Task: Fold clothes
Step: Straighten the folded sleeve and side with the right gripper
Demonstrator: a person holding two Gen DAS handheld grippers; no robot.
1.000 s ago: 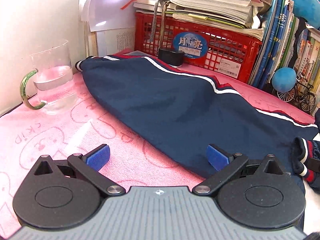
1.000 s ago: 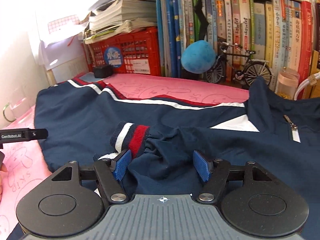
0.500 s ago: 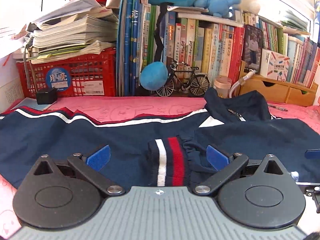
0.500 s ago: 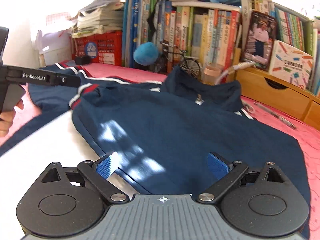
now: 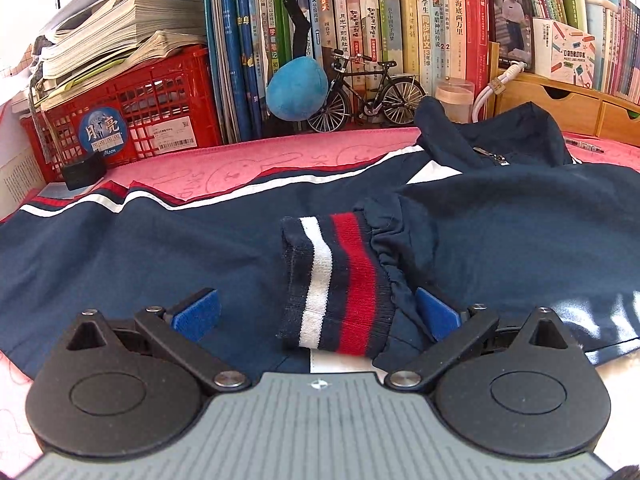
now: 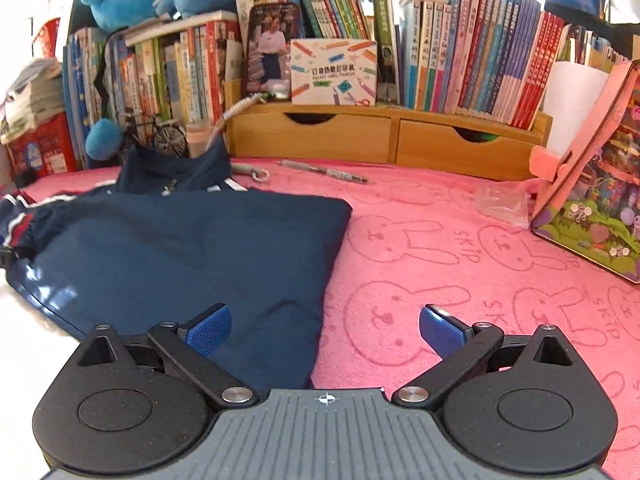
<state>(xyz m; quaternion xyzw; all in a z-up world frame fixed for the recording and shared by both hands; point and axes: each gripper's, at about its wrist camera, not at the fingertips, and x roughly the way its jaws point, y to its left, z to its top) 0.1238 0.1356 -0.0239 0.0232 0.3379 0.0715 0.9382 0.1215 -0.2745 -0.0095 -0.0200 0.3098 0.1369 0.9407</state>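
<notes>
The navy jacket (image 5: 152, 256) lies spread across the pink bunny-print cloth (image 6: 460, 248) on the counter, its collar up by the books, and one sleeve has been laid back over the body so the striped cuff (image 5: 340, 280) rests on top, which looks like the first fold of a tidy parcel. The left gripper (image 5: 316, 314) hangs right over that cuff, jaws wide, the cuff lying loose between them and neither blue pad pressing it. The right gripper (image 6: 326, 330) sits at the jacket's folded right edge, half over navy cloth and half over bare pink, its jaws opening and holding nothing. A second ago the left was off by the glass mug at the jacket's far left end, and the right was at the cuff with narrower jaws; since then the left has swung to the cuff and the right has let go and travelled away toward the wooden drawers (image 6: 392, 140)
</notes>
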